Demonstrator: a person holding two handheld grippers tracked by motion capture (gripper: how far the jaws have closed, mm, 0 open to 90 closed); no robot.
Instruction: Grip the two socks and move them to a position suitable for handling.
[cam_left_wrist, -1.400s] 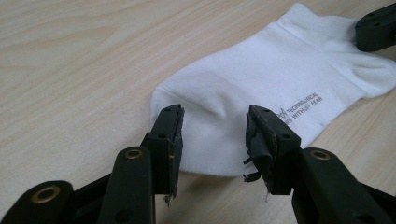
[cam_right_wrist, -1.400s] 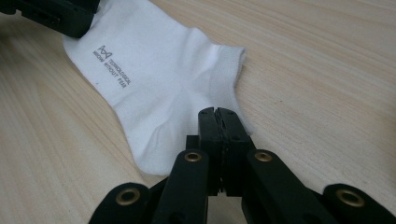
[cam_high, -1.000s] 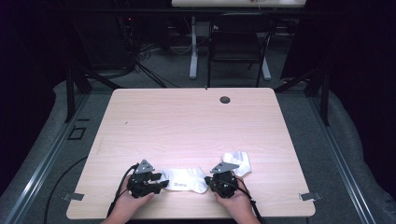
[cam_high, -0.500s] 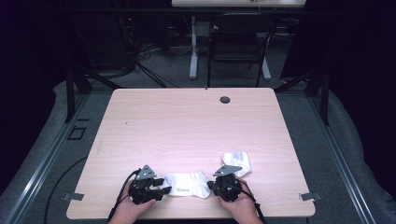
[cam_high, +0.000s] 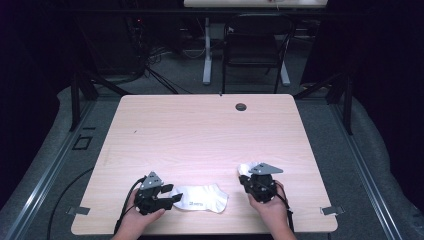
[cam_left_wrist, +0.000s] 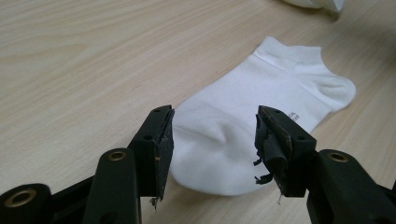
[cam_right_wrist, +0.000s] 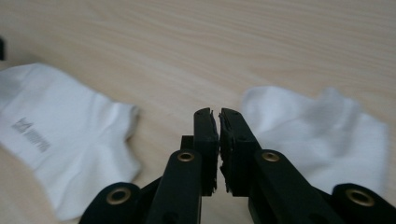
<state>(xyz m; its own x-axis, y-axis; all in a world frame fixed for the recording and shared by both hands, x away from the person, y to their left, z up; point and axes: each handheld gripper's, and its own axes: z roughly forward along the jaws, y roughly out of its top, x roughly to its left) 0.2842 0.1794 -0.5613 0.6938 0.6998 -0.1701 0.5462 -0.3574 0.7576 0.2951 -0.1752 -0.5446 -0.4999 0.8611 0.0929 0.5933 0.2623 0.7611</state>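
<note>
Two white socks are lying on the surface (cam_high: 210, 130), both close to its near edge. The flat sock (cam_high: 202, 198) is lying spread out near the middle of that edge. The second sock (cam_high: 248, 168) is sitting crumpled a little to the right, a bit farther from the edge and apart from the first one.

The left gripper (cam_high: 172, 197) is sitting at the toe end of the flat sock. In the left gripper view its jaws have just been opening, and they are standing wide apart now. The toe of the flat sock (cam_left_wrist: 261, 112) is lying between them, but the pads are not pressing on it, so the sock is let go.

The right gripper (cam_high: 246, 183) is hanging just beside the crumpled sock. In the right gripper view its jaws are almost together, with only a thin gap, and nothing is between them. The crumpled sock (cam_right_wrist: 322, 135) is lying just to one side of the jaws.

It looks like the person is laying out the socks one by one. The first one seems done. Next, the right gripper probably needs to open wider, go to the crumpled sock and take hold of an edge, so the sock can be pulled flat.
</note>
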